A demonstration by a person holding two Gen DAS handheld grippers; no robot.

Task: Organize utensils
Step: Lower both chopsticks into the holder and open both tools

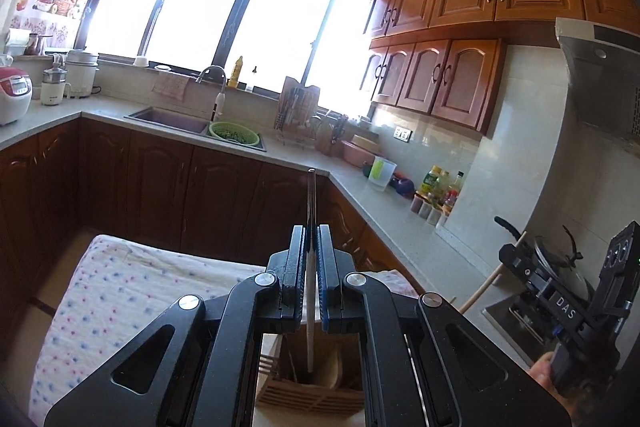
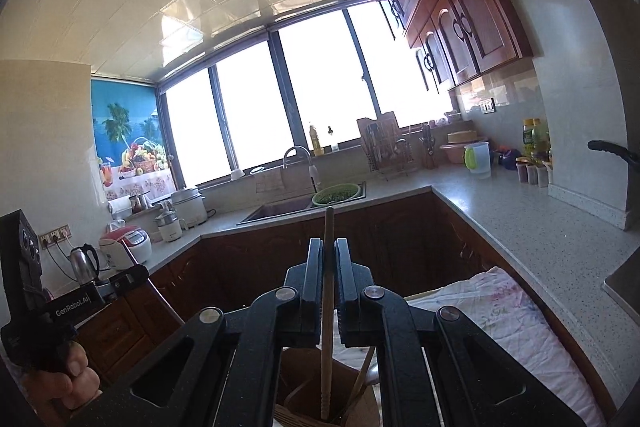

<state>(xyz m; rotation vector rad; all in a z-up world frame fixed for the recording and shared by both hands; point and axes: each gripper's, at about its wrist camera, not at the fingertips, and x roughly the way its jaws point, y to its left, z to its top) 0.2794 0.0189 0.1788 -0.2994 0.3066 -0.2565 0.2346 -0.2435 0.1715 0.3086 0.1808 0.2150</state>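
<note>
My left gripper is shut on a thin chopstick, dark at its top and white lower down. It stands upright, and its lower end hangs at the mouth of a wooden utensil holder. My right gripper is shut on a plain wooden chopstick, also upright, whose lower end reaches into the same holder. Other utensils stand in the holder, among them a fork. The right gripper also shows at the right edge of the left wrist view, with a hand on its handle.
The holder stands on a table covered with a floral cloth. An L-shaped counter runs behind with a sink, a green colander, a dish rack, bottles and a stove with a pan.
</note>
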